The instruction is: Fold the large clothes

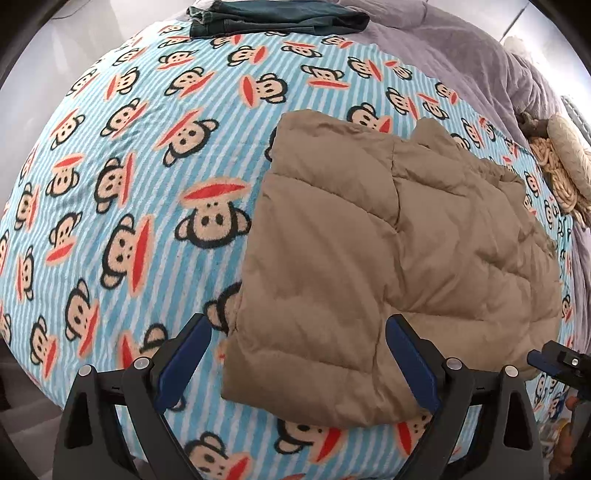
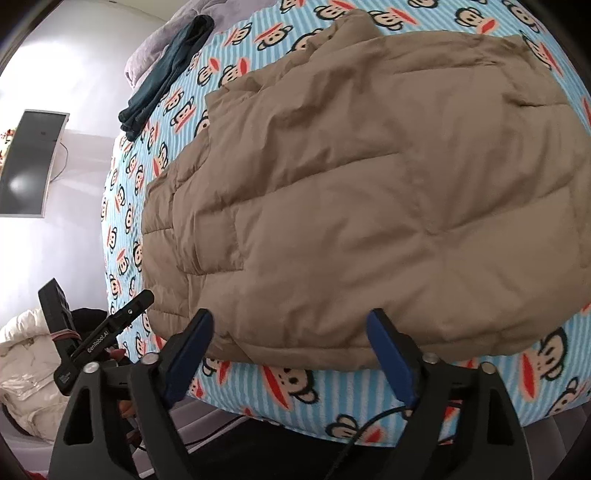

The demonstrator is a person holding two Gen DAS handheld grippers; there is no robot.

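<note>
Jacket (image 2: pixel 369 192) folded, both claws let go.
My left claw (image 1: pixel 295 363) and right claw (image 2: pixel 291 354) gape wide, empty, above its near edge; I judge only tidying left.

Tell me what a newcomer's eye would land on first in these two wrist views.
First comes the puffy tan jacket, folded and lying flat on the bed, filling most of the right wrist view. Next is the loud blue striped blanket under it, printed with monkey faces. Both the left gripper and the right gripper stand open over the jacket's near edge, nothing between the jaws; dark folded jeans lie at the far end.
</note>
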